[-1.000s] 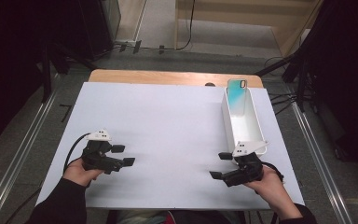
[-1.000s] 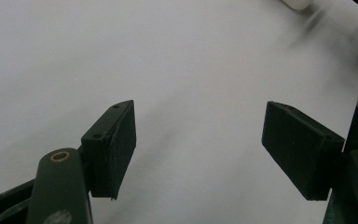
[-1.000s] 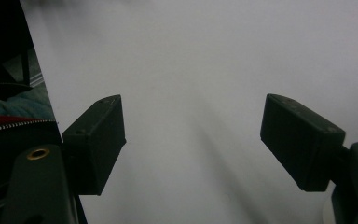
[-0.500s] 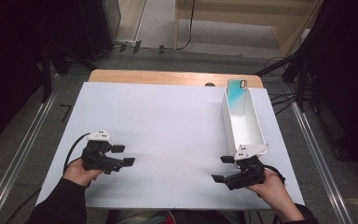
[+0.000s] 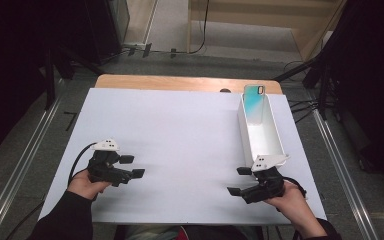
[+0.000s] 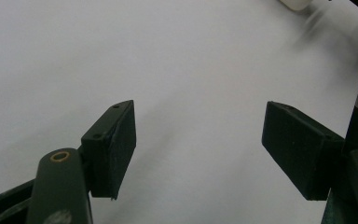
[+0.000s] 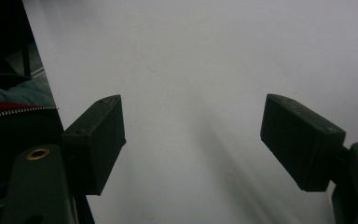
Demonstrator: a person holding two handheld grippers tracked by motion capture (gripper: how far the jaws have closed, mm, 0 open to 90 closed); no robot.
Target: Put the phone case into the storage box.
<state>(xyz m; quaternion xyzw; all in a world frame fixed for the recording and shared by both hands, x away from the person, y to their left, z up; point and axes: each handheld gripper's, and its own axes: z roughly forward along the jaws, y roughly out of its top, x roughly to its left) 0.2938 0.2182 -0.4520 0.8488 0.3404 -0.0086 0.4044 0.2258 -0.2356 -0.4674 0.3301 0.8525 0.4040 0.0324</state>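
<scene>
We rest both grippers, left [image 5: 131,166] and right [image 5: 239,181], fingers released and empty, on the white surface [image 5: 180,135]. Next we reach the phone case [image 5: 254,98] in the far-right tray [image 5: 275,137].

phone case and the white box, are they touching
Touching: the high view shows the phone case leaning against the far end wall of the white box, its lower part down inside.
</scene>
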